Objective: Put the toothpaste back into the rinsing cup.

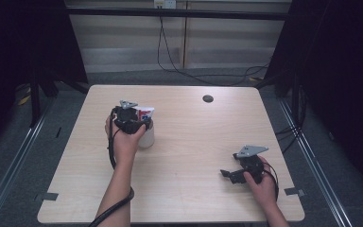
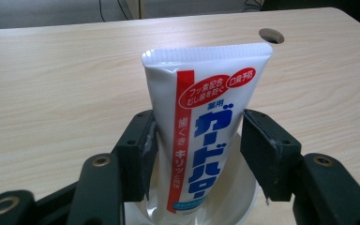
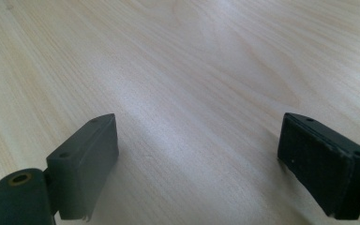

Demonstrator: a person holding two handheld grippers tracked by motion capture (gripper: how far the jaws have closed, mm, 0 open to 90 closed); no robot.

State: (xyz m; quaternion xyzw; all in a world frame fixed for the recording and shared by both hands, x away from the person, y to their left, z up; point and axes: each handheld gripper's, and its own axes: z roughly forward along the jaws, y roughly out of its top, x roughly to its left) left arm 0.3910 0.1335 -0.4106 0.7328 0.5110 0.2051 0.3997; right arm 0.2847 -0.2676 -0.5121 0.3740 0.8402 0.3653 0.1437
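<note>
Left gripper view is showing my left fingers [image 2: 194, 154] standing loosened around the glossy flat-crimped toothpaste tube [image 2: 206, 126] in a white cup [image 2: 234, 206], while my right fingers [image 3: 215, 164] are gaping wide over the pale wood-grain counter [image 3: 192, 70].

The toothpaste tube [image 2: 206, 136] standing in the white cup [image 2: 236, 197] blocks the table's [image 1: 194, 142] left-centre; bare wood lies open between it and the right tongs [image 1: 231, 175].

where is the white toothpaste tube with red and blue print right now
The white toothpaste tube with red and blue print stands upright in a white cup on the table's left half, between the left gripper pads, far from the right gripper.
</note>
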